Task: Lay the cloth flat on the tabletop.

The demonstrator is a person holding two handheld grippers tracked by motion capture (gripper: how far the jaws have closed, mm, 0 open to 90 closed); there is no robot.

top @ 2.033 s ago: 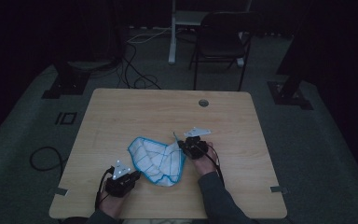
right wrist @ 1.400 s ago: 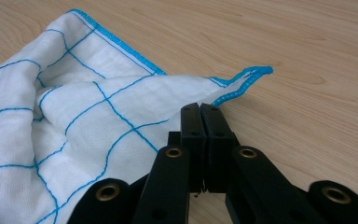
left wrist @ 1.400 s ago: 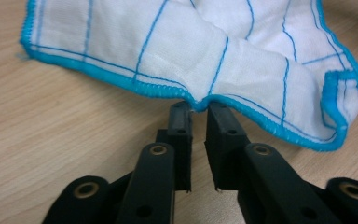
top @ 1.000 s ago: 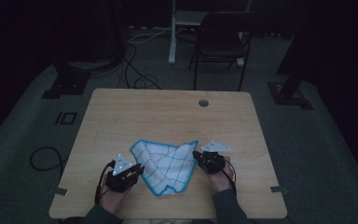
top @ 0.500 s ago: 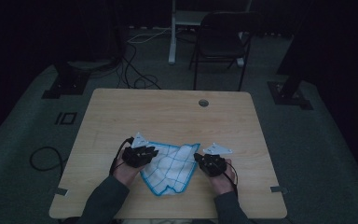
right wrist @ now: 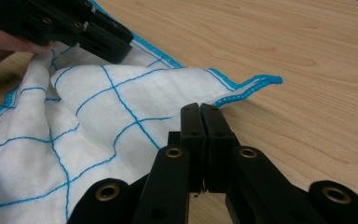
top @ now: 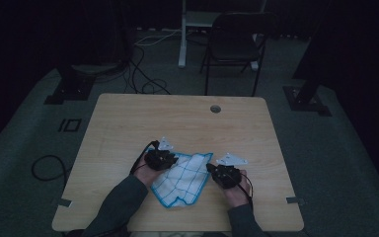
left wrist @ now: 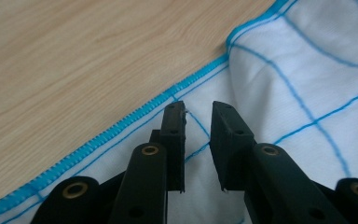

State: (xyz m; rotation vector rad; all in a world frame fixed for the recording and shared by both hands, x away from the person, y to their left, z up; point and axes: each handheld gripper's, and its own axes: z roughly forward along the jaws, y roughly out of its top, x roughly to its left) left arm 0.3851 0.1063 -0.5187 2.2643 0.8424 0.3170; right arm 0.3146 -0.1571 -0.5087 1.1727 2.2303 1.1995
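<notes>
The left gripper stands over the cloth with its jaws a narrow gap apart; they have just been closing a little, and the white weave shows through the gap, nothing pinched. In the left gripper view its tips sit just inside the cloth's blue-stitched hem, which runs from 8 o'clock up to 1 o'clock; beyond that hem, toward 10 and 11 o'clock, lies bare table.

The right gripper has its jaws pressed flat together. In the right gripper view they rest at the cloth's near edge; whether a fold is caught between them I cannot tell. A hemmed corner pokes out at 1 o'clock of the tips, flat on the wood, and from 1 through 4 o'clock the tabletop is open.

In the high view the cloth, white with a blue grid, lies rumpled between the two grippers on the near half of the table. The left gripper sits on its 10 o'clock corner, the right gripper just beside its 3 o'clock edge. One cloth corner points to 1 o'clock, and its lowest tip at 6 o'clock stops near the table's near edge. The far half of the table, toward 12 o'clock, is open wood up to a small round hole. A dark chair stands beyond the far edge.
</notes>
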